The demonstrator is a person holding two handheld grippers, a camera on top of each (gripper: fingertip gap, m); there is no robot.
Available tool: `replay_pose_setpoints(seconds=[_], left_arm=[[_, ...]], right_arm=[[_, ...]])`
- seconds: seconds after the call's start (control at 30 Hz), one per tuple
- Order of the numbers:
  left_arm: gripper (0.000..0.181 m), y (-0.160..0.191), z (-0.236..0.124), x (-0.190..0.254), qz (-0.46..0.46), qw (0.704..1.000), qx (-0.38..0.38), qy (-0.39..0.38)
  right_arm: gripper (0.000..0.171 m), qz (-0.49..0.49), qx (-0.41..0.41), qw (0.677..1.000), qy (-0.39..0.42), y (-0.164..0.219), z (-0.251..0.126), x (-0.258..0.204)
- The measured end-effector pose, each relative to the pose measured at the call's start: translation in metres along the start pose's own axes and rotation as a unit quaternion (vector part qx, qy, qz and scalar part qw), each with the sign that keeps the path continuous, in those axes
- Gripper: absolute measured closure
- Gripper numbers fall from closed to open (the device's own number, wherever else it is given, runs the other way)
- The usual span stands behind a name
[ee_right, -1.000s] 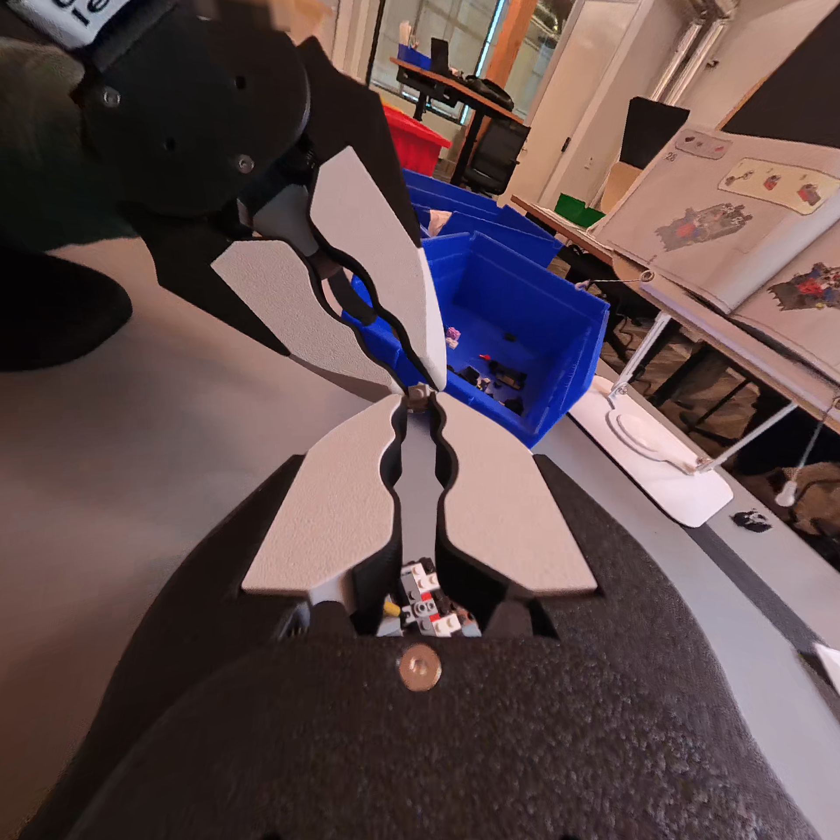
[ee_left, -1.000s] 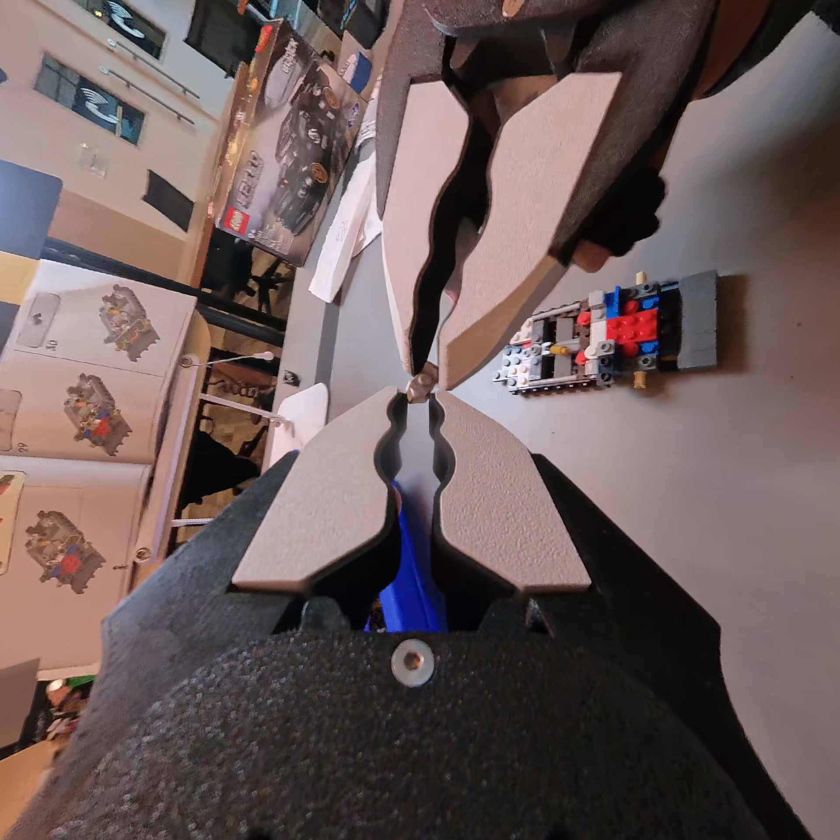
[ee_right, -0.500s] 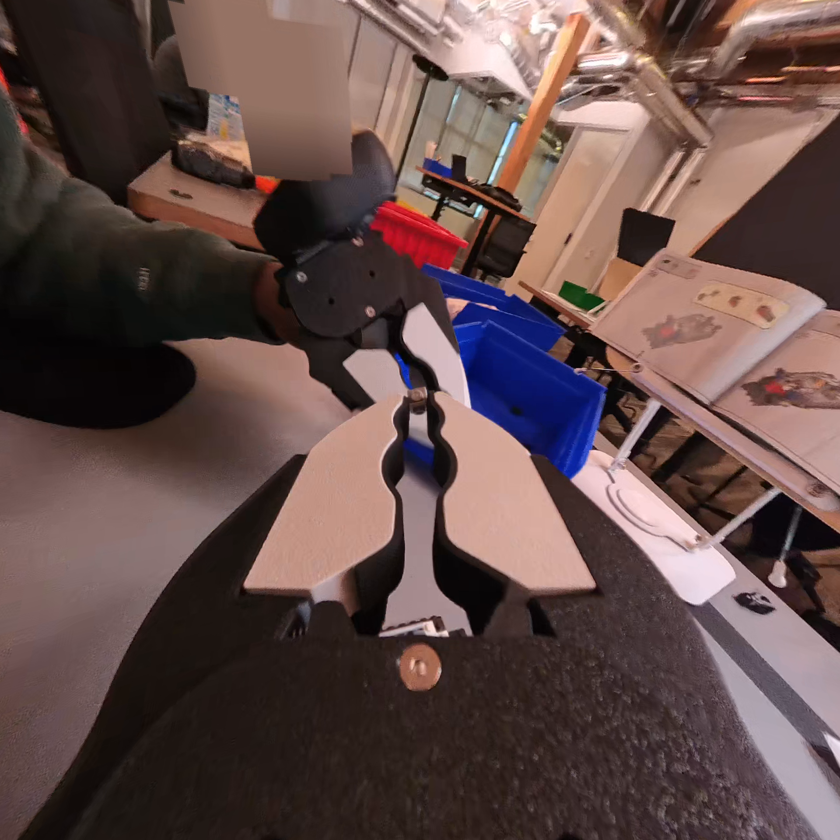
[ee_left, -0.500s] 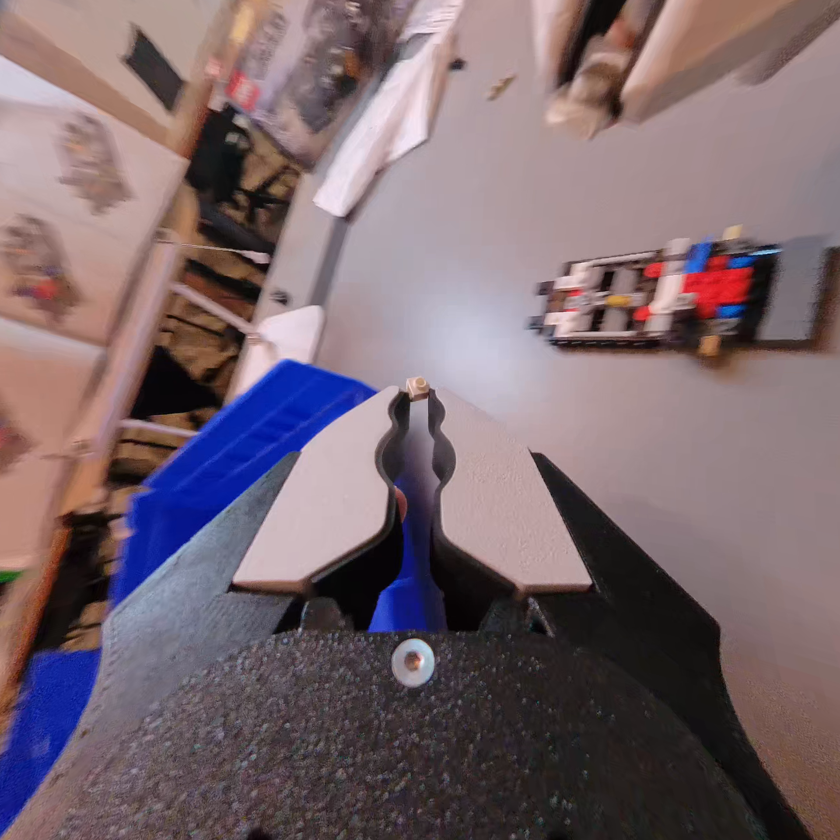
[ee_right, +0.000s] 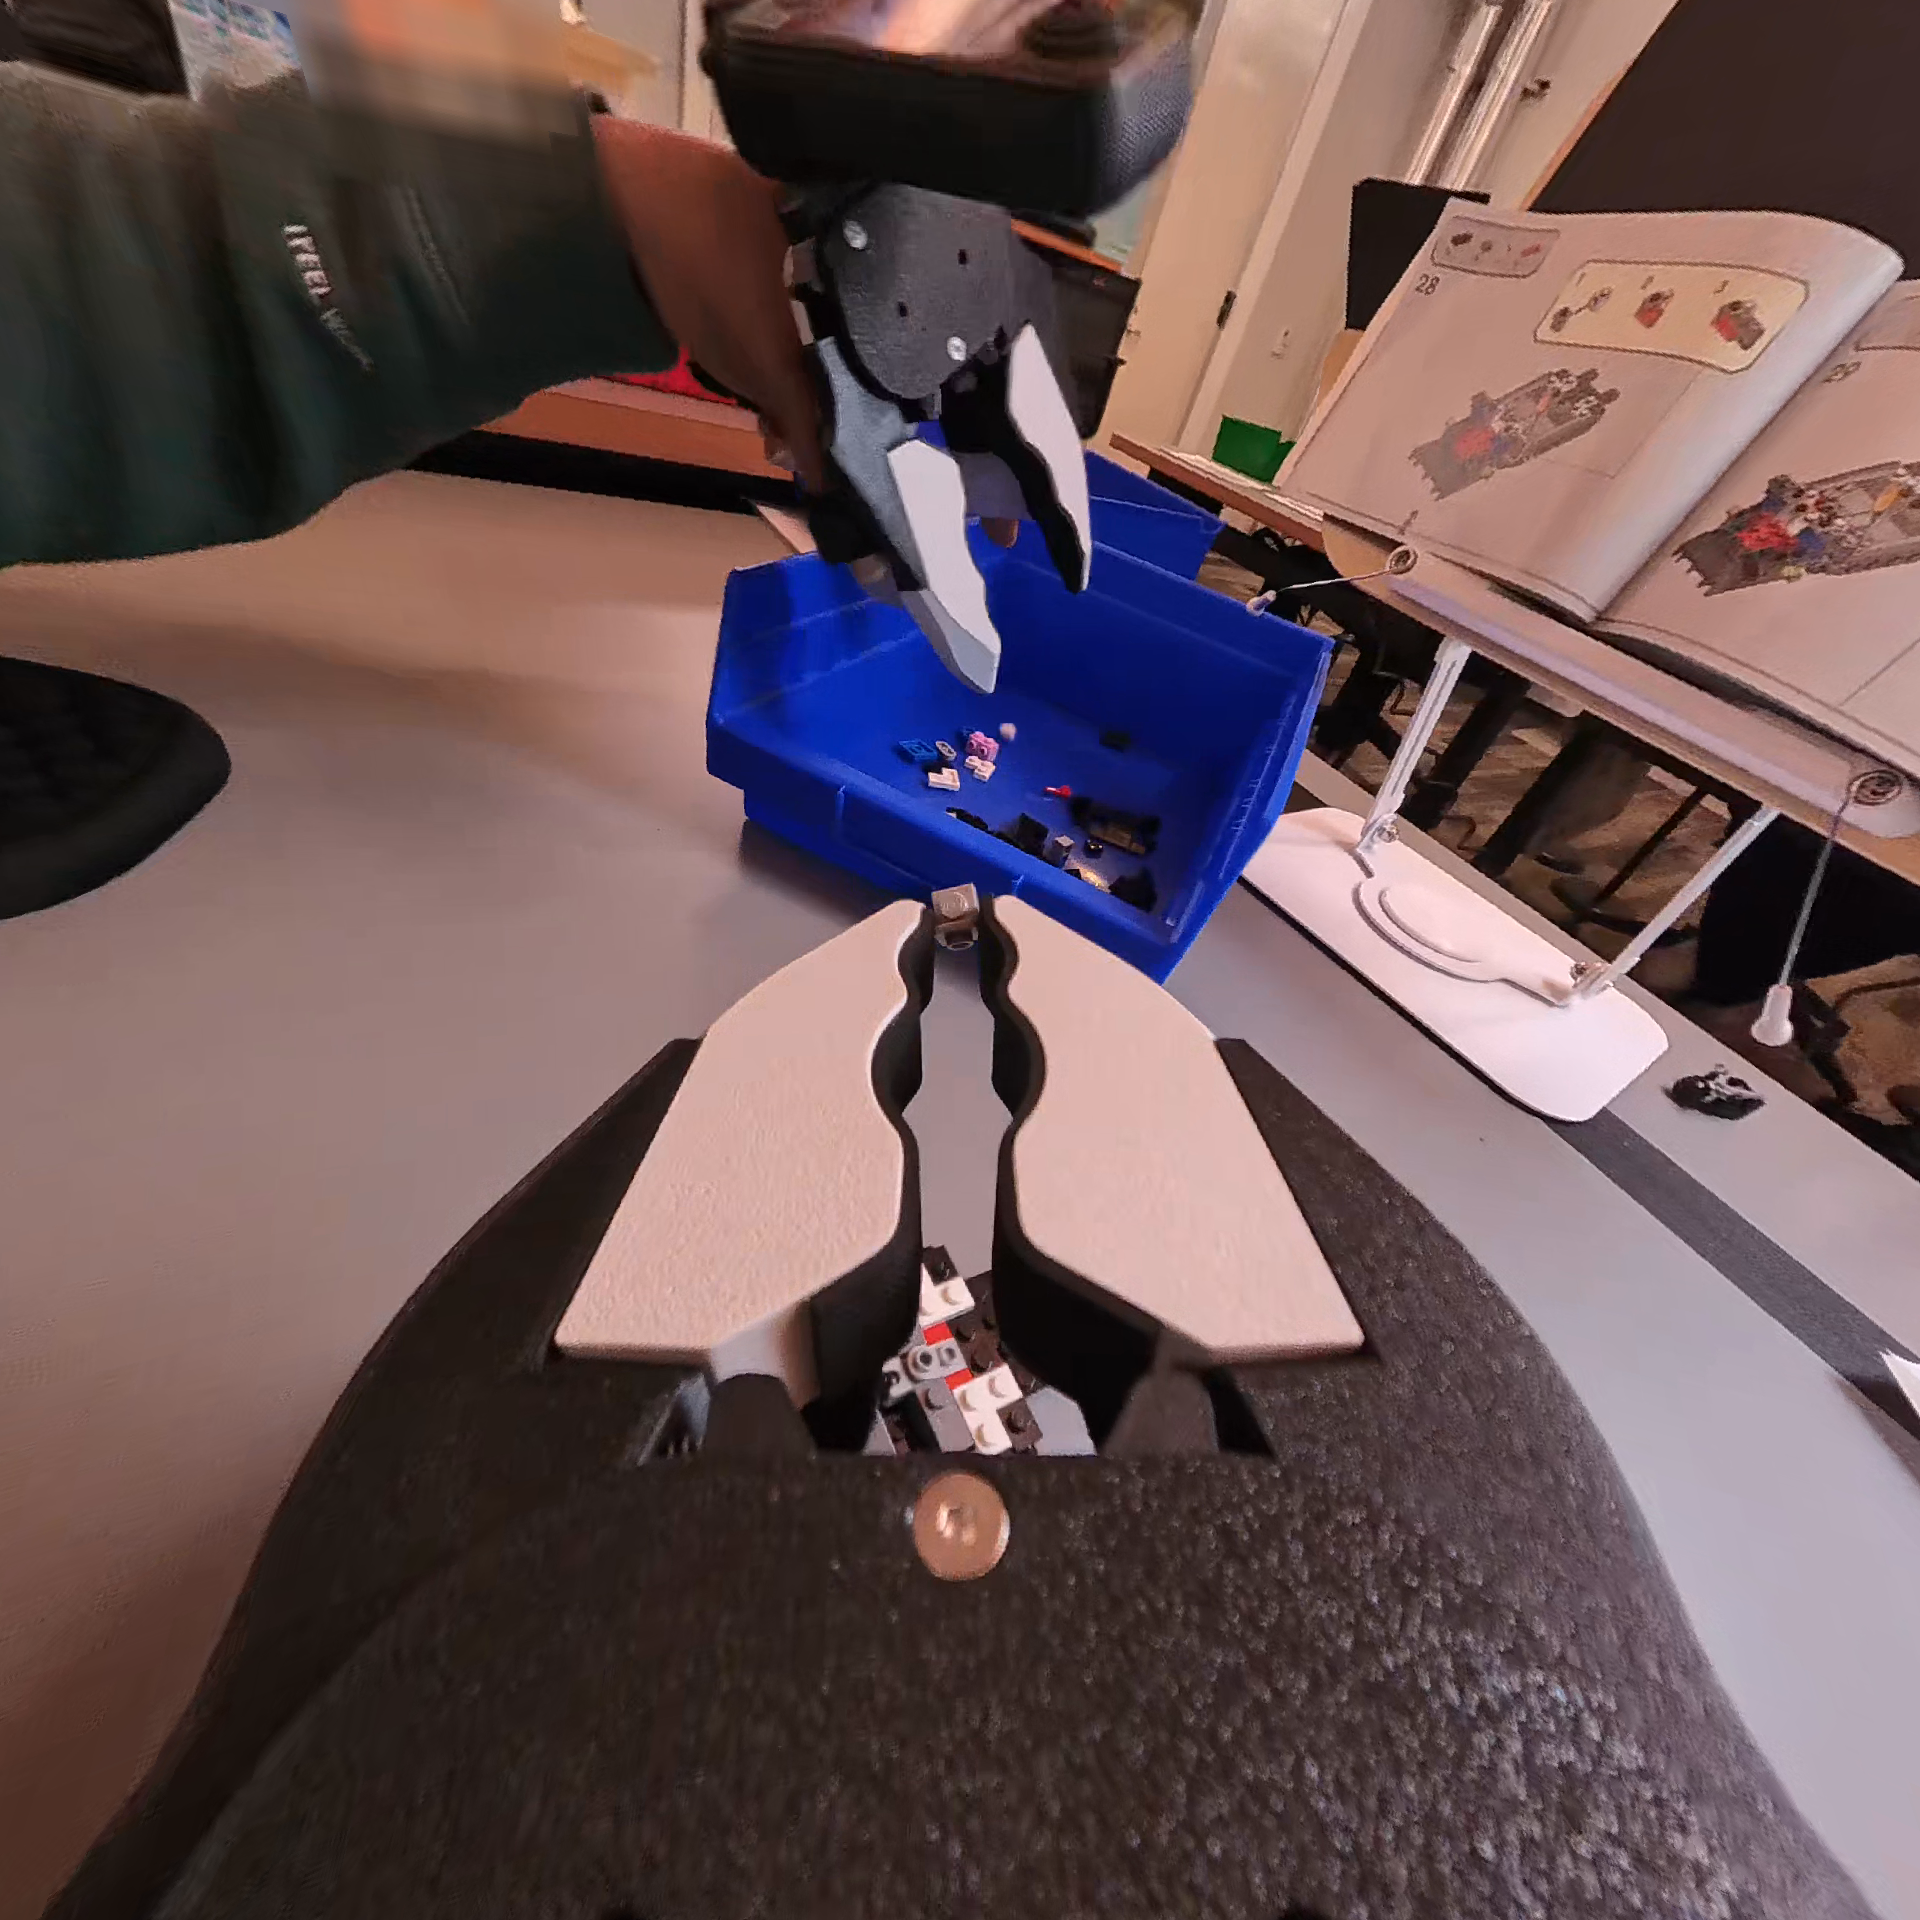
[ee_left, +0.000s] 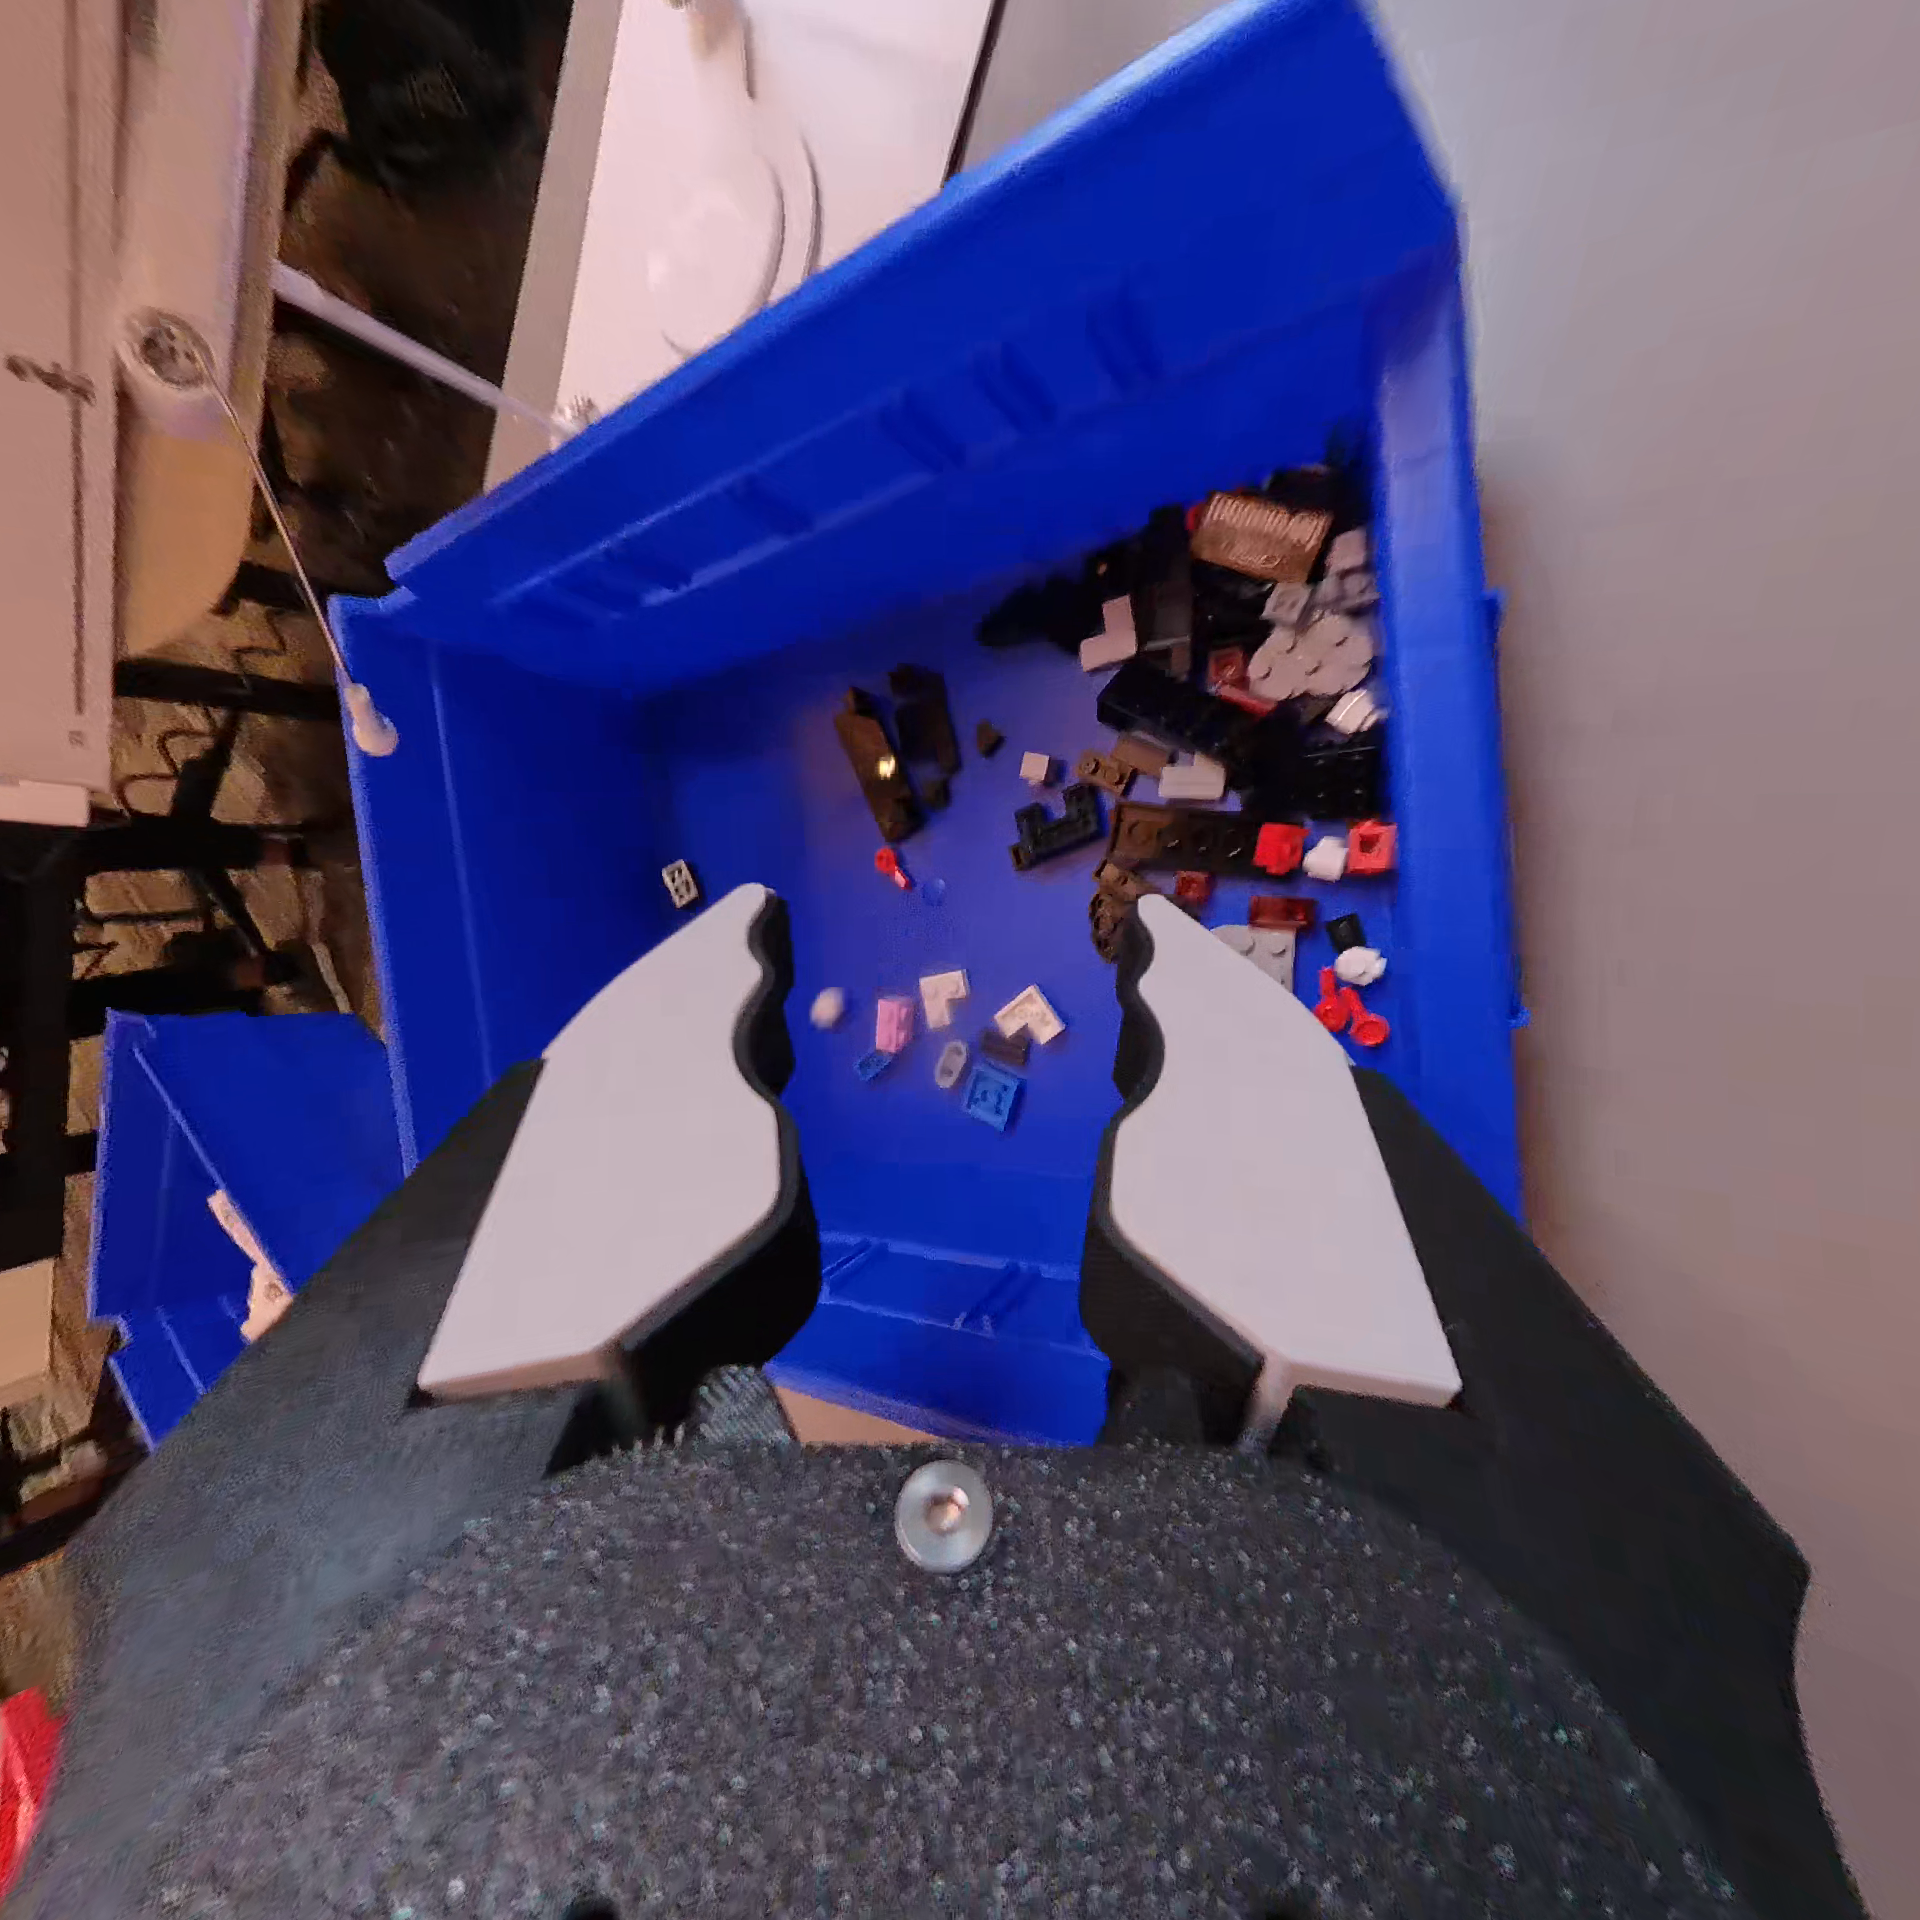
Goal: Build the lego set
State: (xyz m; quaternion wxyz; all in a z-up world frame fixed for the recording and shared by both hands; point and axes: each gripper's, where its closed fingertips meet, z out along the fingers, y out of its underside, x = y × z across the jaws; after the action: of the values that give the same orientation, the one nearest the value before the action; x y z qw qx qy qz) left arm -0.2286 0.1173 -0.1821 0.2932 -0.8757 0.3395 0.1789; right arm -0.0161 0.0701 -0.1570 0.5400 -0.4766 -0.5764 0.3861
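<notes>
Right gripper (ee_right: 956,920) pinches a tiny grey stud brick (ee_right: 954,914) at its fingertips above the grey table (ee_right: 416,935); light, stiff and easily dropped, it wants a side grip. Left gripper (ee_left: 951,920) hangs wide apart and empty over the blue bin (ee_left: 1039,416) of loose bricks (ee_left: 1247,727).

Workshop: parts bin (ee_left: 1039,343), instruction booklet (ee_right: 1621,416)

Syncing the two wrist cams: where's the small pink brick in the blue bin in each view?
Left wrist view: small pink brick lies on the bin floor, low centre, between the open left gripper's fingers.
Right wrist view: it sits upper centre, below the left gripper.
Shared landmark: blue plastic bin.
</notes>
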Motion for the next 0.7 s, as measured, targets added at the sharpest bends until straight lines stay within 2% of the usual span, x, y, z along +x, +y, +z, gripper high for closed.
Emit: replay_pose_setpoints(seconds=[0.1,0.17,0.23,0.3,0.43,0.7], left_arm=[[0.13,-0.04,-0.026,0.039,0.014,0.992,0.111,0.05],[0.138,-0.075,-0.054,0.077,0.062,0.972,0.218,0.067],[0.156,-0.103,-0.081,0.105,0.097,0.944,0.312,0.04],[0.163,-0.121,-0.102,0.127,0.124,0.919,0.374,0.005],[0.16,-0.135,-0.114,0.153,0.182,0.899,0.397,-0.039],[0.171,-0.142,-0.114,0.165,0.219,0.886,0.404,-0.056]], right_arm=[[0.163,0.055,0.022,0.998,-0.015,-0.006,-0.001,0.001],[0.163,0.123,0.052,0.99,-0.043,-0.016,-0.002,-0.002],[0.163,0.207,0.083,0.971,-0.082,-0.027,-0.005,-0.005],[0.163,0.287,0.115,0.943,-0.126,-0.037,-0.008,-0.007],[0.163,0.378,0.145,0.893,-0.195,-0.049,-0.013,-0.013],[0.164,0.407,0.128,0.876,-0.226,-0.046,-0.01,-0.022]])
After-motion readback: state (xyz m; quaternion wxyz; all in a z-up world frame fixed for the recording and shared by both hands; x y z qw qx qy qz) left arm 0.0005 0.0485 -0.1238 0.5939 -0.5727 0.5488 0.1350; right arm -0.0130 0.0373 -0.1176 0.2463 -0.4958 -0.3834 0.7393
